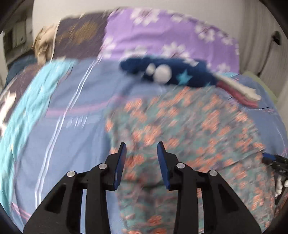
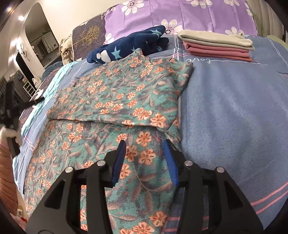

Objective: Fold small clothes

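A teal garment with orange flowers (image 2: 117,93) lies on the bed. Its far half is folded over the near half, and the fold edge runs across just beyond my right gripper (image 2: 144,142). That gripper hovers open over the garment's near right part, with cloth below the fingers and nothing pinched. In the blurred left wrist view the same garment (image 1: 180,126) fills the centre. My left gripper (image 1: 141,144) stands open above its left part, holding nothing. The right gripper's body (image 1: 275,162) shows at the right edge there. A gloved hand (image 2: 9,133) carries the left gripper at the far left.
A navy star-print garment (image 2: 136,43) lies beyond the floral one. A folded stack of beige and pink clothes (image 2: 216,45) sits at the back right. The blue bedsheet (image 2: 234,108) spreads to the right, a purple flowered pillow (image 2: 180,16) behind it, and a teal cloth (image 1: 36,99) at the left.
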A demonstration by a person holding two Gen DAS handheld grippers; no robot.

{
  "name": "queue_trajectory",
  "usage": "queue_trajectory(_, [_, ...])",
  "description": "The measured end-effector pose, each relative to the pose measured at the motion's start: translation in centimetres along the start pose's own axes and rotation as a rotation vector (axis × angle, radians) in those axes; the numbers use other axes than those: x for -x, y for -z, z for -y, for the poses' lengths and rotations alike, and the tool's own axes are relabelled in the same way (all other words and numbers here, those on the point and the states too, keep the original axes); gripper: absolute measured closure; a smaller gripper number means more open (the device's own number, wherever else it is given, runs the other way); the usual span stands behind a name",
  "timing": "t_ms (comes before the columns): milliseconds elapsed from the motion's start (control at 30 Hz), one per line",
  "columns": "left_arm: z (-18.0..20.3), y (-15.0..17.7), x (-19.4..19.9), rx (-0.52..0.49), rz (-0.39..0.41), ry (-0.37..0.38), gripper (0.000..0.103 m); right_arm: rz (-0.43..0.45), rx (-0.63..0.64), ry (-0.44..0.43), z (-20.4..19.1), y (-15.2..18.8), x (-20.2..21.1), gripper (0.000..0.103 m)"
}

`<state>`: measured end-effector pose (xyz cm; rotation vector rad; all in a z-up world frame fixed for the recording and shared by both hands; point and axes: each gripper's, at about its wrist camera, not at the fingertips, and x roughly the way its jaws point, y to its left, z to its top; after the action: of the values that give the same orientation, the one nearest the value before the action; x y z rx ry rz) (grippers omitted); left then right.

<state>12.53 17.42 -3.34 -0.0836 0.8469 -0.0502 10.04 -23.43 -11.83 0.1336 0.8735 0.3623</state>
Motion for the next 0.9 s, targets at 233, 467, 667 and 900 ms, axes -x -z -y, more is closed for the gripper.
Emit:
queue_trajectory(233, [-1.5,-1.0,-2.9,0.045,-0.062,0.037,0.063,0.002,0.01,0.002,-0.3,0.2,-0.2,0.054])
queue_trajectory(467, [0.7,-2.0,-7.5,-0.042,-0.109,-0.06,0.093,-0.001,0.007,-0.002,-0.2,0.2,-0.3,0.053])
queue_trajectory(667, [0.2,-4.7,-0.6,0.028,0.129,-0.043,0.102,-0.009,0.002,-0.01,-0.1,0.4,-0.6,0.051])
queue_trajectory(900, [0.1,-3.7,-4.3,-0.064,-0.003,-0.199,0.091,0.001,0.005,-0.016,-0.2,0.5,-0.2,0.05])
